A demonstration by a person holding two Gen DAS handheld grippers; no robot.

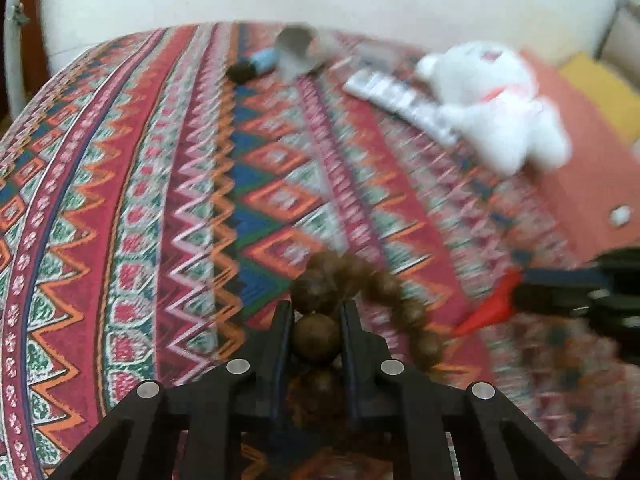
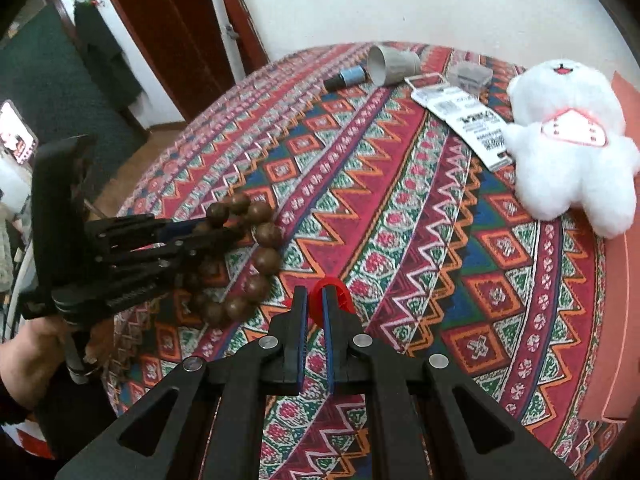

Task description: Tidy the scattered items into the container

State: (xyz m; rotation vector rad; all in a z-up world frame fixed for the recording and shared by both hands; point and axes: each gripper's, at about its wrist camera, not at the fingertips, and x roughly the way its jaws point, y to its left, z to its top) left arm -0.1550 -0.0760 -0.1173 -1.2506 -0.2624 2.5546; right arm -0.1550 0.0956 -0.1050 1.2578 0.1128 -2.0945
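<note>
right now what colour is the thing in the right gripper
Red: a small ring, clearest in the right wrist view.

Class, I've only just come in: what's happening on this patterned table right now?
A person is tidying with a gripping tool in each hand. The left tool is shut on a string of brown wooden beads, lifted over the tablecloth. The right tool is shut on a small red ring. Still lying at the far side are a white plush toy, a tipped paper cup, a blue tube and printed cards.

Plush toy (image 1: pixel 500 104) blurred; orange container (image 2: pixel 624 280) prob. cut off.
</note>
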